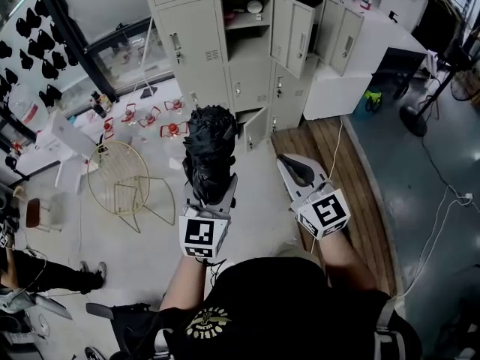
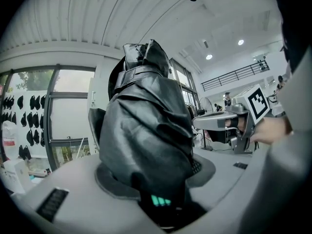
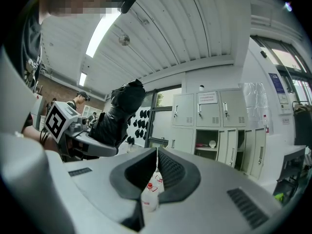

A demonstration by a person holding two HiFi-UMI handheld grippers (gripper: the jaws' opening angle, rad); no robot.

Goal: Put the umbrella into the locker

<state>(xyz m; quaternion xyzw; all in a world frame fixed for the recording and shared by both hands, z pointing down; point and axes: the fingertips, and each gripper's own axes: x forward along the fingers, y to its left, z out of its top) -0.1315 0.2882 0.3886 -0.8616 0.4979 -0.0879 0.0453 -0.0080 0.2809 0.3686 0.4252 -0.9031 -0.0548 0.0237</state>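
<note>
A folded black umbrella (image 1: 210, 150) stands upright in my left gripper (image 1: 210, 184), whose jaws are shut on its lower part. It fills the left gripper view, where the umbrella (image 2: 146, 130) hides most of what lies ahead of the left gripper (image 2: 152, 175). To its right my right gripper (image 1: 288, 162) is shut with nothing between its fingers, and in its own view the right gripper (image 3: 157, 152) has its pads meeting. Ahead stands a bank of beige lockers (image 1: 196, 45). One compartment (image 1: 247, 22) is open with a white object on its shelf, and the lockers (image 3: 220, 112) also show at the right.
Several locker doors (image 1: 298, 34) hang open. A gold wire chair (image 1: 118, 178) and small red stands (image 1: 150, 115) are on the floor at left. A wooden strip (image 1: 346, 172) runs along the right. A fan (image 1: 417, 118) and cables lie farther right. Small bottles (image 3: 148, 196) sit beyond the jaws.
</note>
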